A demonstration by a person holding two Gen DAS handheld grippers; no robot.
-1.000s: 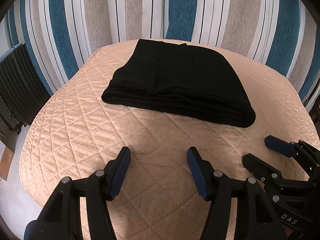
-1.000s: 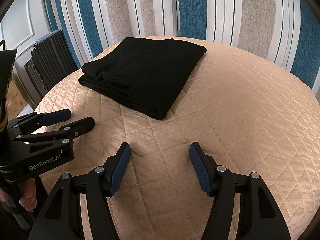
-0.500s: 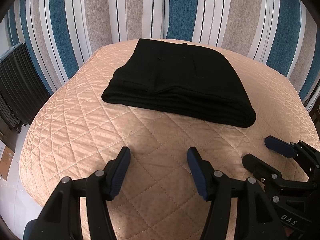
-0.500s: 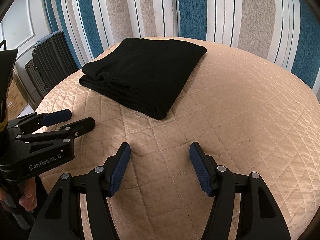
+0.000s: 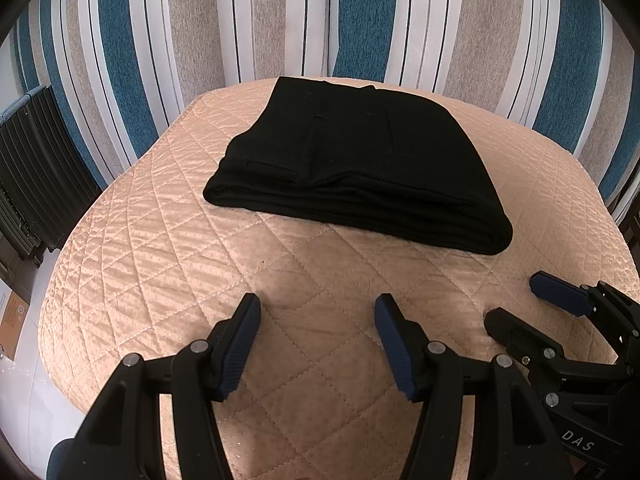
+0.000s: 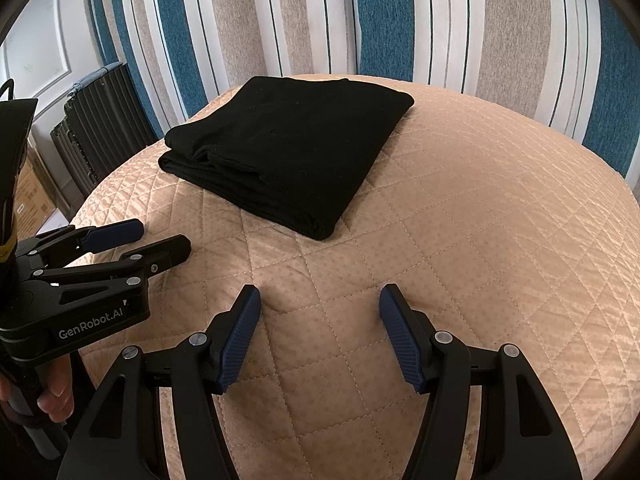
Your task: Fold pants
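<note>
Black pants (image 5: 360, 160) lie folded into a thick rectangular stack on the peach quilted bed (image 5: 160, 240), toward its far side; they also show in the right wrist view (image 6: 288, 152). My left gripper (image 5: 318, 320) is open and empty, hovering over the quilt well short of the pants. My right gripper (image 6: 320, 312) is open and empty too, beside the left, also short of the pants. Each gripper shows in the other's view: the right gripper (image 5: 516, 300) at the lower right, the left gripper (image 6: 160, 240) at the left.
A striped blue, grey and white headboard (image 5: 360, 20) rises behind the bed. A dark ribbed suitcase (image 5: 32, 168) stands left of the bed, with cardboard boxes (image 6: 32, 196) near it. The bed's edge curves down on the left.
</note>
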